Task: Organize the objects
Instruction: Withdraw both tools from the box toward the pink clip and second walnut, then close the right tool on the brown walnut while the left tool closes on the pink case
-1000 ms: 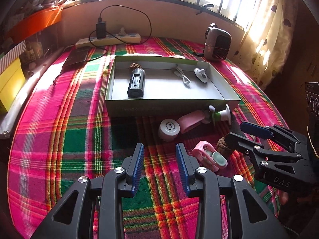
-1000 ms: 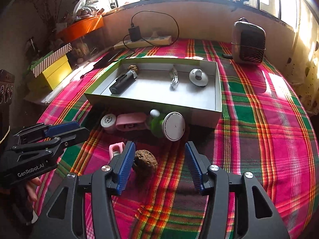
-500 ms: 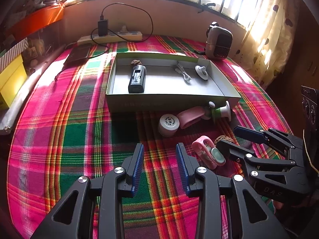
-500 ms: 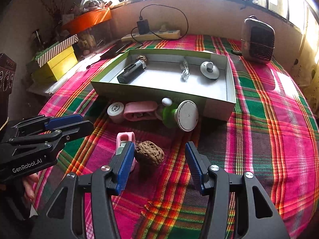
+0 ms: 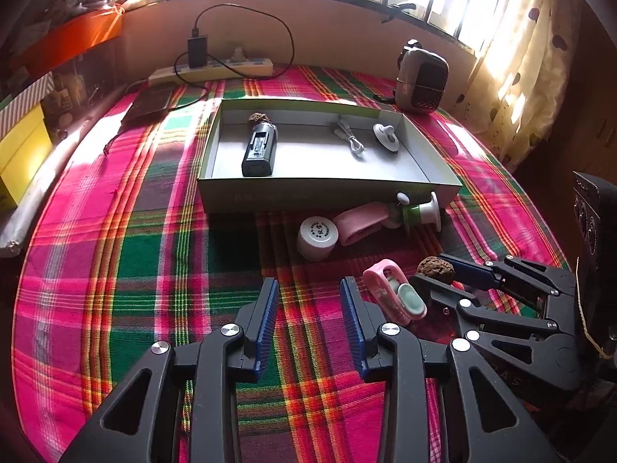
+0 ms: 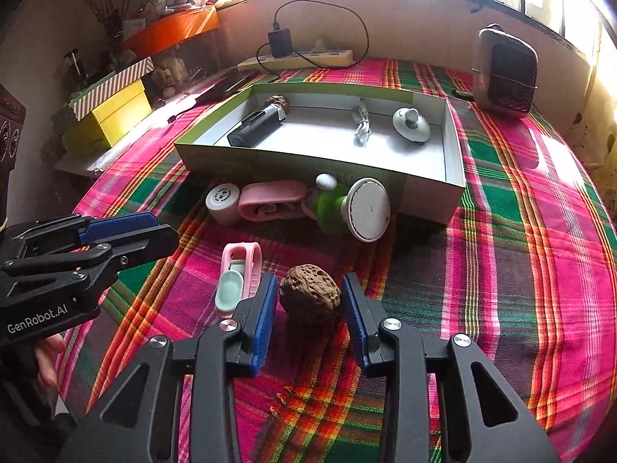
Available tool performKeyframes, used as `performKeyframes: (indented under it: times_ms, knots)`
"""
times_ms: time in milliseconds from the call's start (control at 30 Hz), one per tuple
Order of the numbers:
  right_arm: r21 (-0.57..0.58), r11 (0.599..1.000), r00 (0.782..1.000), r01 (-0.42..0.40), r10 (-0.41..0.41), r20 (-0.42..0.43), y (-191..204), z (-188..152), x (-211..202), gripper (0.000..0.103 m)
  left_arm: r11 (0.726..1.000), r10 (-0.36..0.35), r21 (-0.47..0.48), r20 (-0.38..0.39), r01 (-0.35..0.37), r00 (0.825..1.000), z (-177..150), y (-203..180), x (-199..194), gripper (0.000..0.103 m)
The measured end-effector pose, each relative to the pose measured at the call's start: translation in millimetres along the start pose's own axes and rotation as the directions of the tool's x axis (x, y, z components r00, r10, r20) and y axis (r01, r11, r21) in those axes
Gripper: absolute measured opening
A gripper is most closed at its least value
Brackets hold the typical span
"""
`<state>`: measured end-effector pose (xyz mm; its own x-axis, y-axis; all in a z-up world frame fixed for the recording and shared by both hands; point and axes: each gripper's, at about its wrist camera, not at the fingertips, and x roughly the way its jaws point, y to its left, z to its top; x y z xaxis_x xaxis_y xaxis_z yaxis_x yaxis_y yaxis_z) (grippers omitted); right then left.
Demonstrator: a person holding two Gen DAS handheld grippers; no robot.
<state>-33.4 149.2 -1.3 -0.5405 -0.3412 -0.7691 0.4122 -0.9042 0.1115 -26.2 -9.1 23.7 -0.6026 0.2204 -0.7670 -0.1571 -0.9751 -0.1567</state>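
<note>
A brown walnut (image 6: 310,296) lies on the plaid cloth between the open jaws of my right gripper (image 6: 308,301), not clamped; it also shows in the left wrist view (image 5: 435,267). A pink clip with a mint pad (image 6: 238,277) lies just left of it. My left gripper (image 5: 308,306) is open and empty over bare cloth. A shallow open box (image 6: 455,162) holds a black device (image 6: 255,127), a second walnut (image 6: 278,101), a white cable (image 6: 362,125) and a white knob (image 6: 411,125).
In front of the box lie a white round cap (image 6: 223,202), a pink strap (image 6: 272,200) and a green-and-white suction piece (image 6: 354,208). A small heater (image 6: 505,73) stands at the back right, a power strip (image 6: 297,61) at the back, yellow boxes (image 6: 112,115) at the left.
My right gripper has moved forward so the walnut now sits between its jaws, which have narrowed. The left gripper has stayed open and shifted only slightly.
</note>
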Motion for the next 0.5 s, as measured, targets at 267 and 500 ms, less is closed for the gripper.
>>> performKeyframes:
  times_ms: [267,500]
  knots:
    - [-0.012,0.999,0.999,-0.035,0.035,0.000,8,-3,-1,0.033,1.000,-0.024,-0.009,-0.006,0.024,1.000,-2,-5,-1,0.031]
    - [0.025,0.994,0.994,-0.106,0.106,0.002,5,-4,-1,0.033,0.999,-0.048,-0.006,-0.012,0.048,0.999,-2,-11,-2,0.031]
